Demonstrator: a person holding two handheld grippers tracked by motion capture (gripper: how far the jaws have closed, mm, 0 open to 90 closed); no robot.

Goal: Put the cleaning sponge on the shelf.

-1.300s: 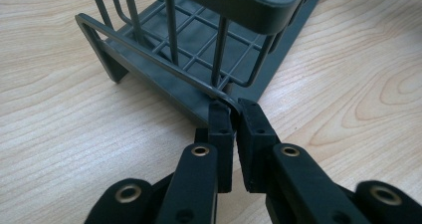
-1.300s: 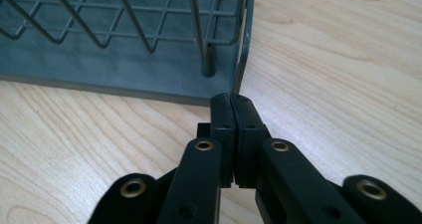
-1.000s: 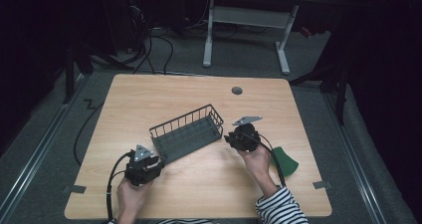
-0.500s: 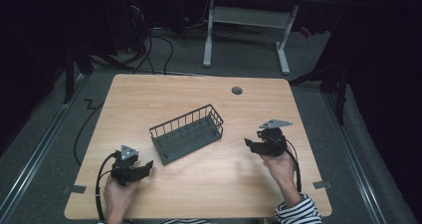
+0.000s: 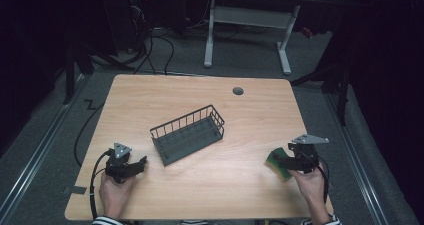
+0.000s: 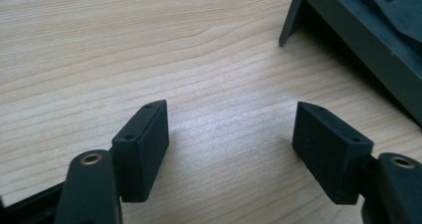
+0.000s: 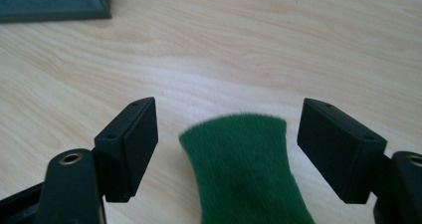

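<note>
— So, what sits between the right hand-held gripper (image 7: 226,149) pads?
— A fuzzy green sponge (image 7: 244,169), waisted in shape, lying flat near the worktop (image 5: 150,100)'s right edge. The jaws have just been opening and stand spread, clear of it.
— And the left hand-held gripper (image 6: 229,144)?
— Spread too, just opened, bare pale woodgrain between. The dark wire basket (image 5: 187,134), oblong with a solid base, lies mid-worktop.

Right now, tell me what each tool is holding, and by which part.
Nothing is held. The left tool is open over bare table. The right tool is open too, with the green sponge lying between its jaws, untouched; both have just been opening.
</note>
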